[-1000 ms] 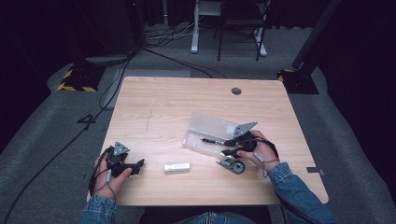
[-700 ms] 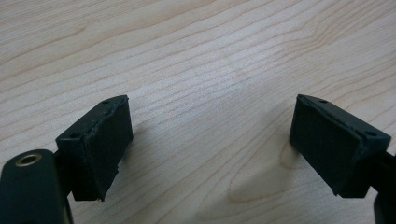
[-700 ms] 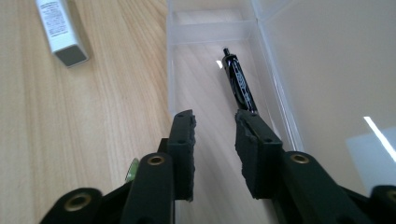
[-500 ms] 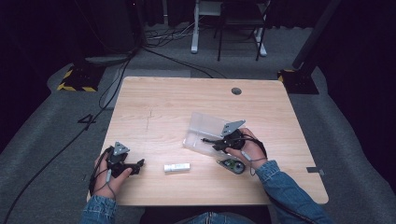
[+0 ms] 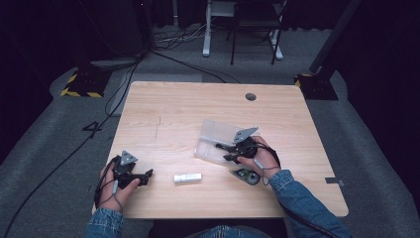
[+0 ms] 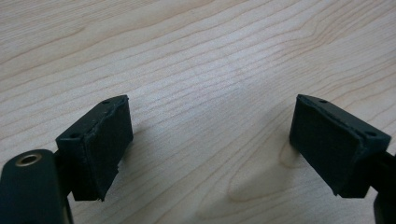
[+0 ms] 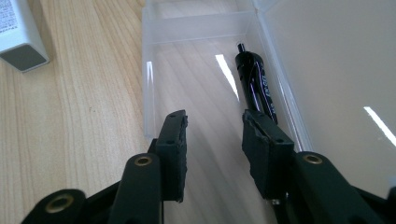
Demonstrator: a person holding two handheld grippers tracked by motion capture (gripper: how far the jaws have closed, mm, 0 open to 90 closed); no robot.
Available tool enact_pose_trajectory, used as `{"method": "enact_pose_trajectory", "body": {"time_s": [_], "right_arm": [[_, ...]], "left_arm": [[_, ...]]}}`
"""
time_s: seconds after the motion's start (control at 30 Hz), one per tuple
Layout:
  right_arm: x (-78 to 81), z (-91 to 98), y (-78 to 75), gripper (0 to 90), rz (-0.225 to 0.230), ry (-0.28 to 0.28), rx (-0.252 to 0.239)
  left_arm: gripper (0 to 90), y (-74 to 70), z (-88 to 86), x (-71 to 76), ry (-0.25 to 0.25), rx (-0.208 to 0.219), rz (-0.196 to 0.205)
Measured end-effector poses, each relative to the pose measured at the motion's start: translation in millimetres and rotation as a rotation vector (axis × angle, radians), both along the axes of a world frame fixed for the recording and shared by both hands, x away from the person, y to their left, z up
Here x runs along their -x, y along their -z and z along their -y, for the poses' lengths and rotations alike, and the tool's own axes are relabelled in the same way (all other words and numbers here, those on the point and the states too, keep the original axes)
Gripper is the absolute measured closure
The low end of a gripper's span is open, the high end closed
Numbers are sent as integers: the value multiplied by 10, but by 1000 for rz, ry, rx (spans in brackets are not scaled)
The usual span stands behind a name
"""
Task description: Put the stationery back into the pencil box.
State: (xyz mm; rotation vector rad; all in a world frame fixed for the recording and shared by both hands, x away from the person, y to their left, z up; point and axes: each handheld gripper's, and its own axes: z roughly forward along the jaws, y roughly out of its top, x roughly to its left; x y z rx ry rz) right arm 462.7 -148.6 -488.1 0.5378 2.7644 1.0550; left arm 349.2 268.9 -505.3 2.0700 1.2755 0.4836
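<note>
Right gripper [image 7: 212, 140] is sitting over the open clear plastic box [image 5: 218, 141], jaws pointing along its tray. The jaws have just been opening again after a near-close; nothing is between the pads, so it's released, not gripping. A black pen [image 7: 256, 84] is lying inside the box, along the hinge-side wall, just ahead of the gripper's right-hand pad; I can't tell whether that pad is touching it. In the high view the right gripper [image 5: 229, 151] is hovering at the box's near-right edge, with the lid standing open on the far side.

Left gripper [image 6: 210, 154] is sitting well apart from the box, near the table's [image 5: 178, 106] front-left edge, jaws spread wide over bare wood, holding nothing. In the high view it's at [image 5: 147, 174].

A white stick-shaped item [image 5: 187, 177] is lying just off the box's near-left corner, between the two grippers. A small round black-and-green object [image 5: 246, 175] is lying just beside the box's near side, under the right hand.
</note>
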Motion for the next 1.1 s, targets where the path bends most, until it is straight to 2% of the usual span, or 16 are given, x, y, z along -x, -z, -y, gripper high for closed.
{"method": "enact_pose_trajectory", "body": {"time_s": [0.23,0.37,0.67,0.87,1.1], "right_arm": [[9,19,-37,580,7,3,-7],[45,64,-128,558,13,13,-34],[279,287,-377,496,9,43,-88],[437,470,-455,431,-13,75,-111],[611,637,-527,366,-28,101,-112]], "left_arm": [[136,0,0,0,0,1,0],[136,0,0,0,0,1,0],[135,-1,-1,-2,2,1,-2],[134,-2,0,-2,1,1,-3],[133,0,3,-5,1,2,-3]]}}
